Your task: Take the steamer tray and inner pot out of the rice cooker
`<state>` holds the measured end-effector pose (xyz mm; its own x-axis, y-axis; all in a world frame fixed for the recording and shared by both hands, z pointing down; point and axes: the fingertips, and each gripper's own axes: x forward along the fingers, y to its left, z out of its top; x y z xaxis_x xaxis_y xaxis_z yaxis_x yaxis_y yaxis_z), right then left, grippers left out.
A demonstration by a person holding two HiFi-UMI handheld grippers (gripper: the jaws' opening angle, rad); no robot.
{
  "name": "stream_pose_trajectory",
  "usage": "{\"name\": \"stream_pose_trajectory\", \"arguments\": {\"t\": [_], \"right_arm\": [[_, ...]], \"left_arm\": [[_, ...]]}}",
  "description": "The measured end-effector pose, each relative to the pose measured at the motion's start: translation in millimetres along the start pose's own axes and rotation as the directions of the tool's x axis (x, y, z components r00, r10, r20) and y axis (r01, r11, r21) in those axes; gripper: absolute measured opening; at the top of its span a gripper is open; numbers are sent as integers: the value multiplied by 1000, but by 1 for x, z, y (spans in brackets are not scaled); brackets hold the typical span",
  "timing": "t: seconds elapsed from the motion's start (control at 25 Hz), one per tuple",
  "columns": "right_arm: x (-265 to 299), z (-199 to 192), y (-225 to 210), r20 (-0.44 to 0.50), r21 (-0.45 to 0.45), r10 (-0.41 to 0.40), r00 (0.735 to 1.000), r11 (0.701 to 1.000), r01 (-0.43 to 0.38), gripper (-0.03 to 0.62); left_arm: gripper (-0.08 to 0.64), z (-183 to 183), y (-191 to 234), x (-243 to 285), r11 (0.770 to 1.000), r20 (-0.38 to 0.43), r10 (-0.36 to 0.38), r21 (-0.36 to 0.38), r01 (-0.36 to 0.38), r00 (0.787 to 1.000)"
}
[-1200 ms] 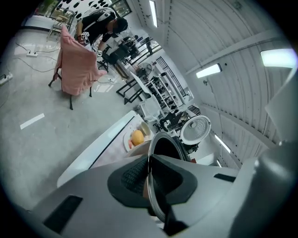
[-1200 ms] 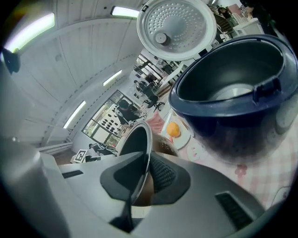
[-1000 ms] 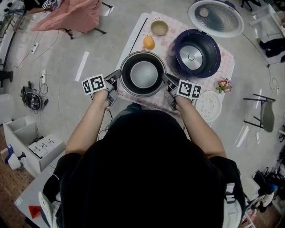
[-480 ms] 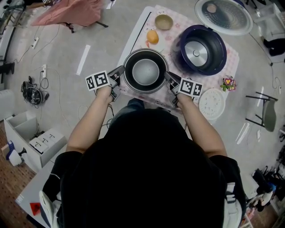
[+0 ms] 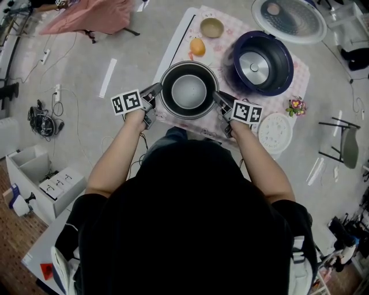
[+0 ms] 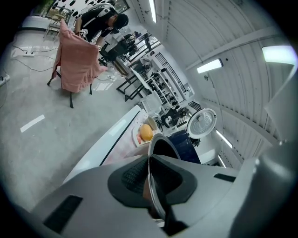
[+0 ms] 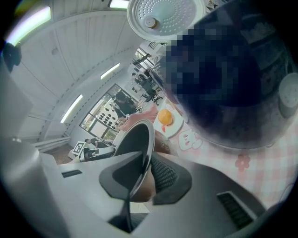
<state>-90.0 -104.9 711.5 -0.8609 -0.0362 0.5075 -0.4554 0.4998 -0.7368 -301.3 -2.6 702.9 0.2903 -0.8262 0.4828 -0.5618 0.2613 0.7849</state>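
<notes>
The dark inner pot point(image 5: 188, 91) with its silver bottom stands on the pink cloth, left of the navy rice cooker point(image 5: 262, 55), whose lid point(image 5: 288, 20) is raised. My left gripper point(image 5: 154, 97) is shut on the pot's left rim; the thin rim point(image 6: 160, 144) runs between its pads point(image 6: 135, 176). My right gripper point(image 5: 218, 101) holds the right rim point(image 7: 135, 144). Its jaws have just been opening slightly, with the rim still between them and against the pads point(image 7: 163, 176). The white round steamer tray point(image 5: 273, 132) lies at the table's near right corner.
An orange point(image 5: 198, 46) on a plate and a small bowl point(image 5: 212, 27) sit behind the pot. A small bunch of flowers point(image 5: 296, 107) lies at the right edge. On the floor are a chair point(image 5: 344, 147), a pink-draped chair point(image 5: 92, 14) and cables point(image 5: 43, 124).
The pot has sunk a little toward the cloth between both grippers, then stayed still. Both grippers remain on its rim.
</notes>
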Motion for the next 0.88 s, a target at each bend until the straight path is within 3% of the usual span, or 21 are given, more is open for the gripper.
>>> {"name": "stream_pose_trajectory", "arguments": {"t": [0.2,0.48,0.72,0.88], "right_arm": [[-5,5,-3,-14,-57,-33,999,998,32,72],[-29,23,8,-1,-262,-93,996,961,89,74],[-56,44,23,72,-291,-88,994,951,105,74],[-80,58,32,132,-285,-91,987,950,126,72]], "left_arm": [[40,0,-2,-1,999,-22,20,48,-19,1000],[41,20,-6,-9,985,1,67,160,-66,998],[41,49,-29,-13,965,38,53,255,-61,998],[41,68,-59,-10,940,53,18,339,-36,998]]}}
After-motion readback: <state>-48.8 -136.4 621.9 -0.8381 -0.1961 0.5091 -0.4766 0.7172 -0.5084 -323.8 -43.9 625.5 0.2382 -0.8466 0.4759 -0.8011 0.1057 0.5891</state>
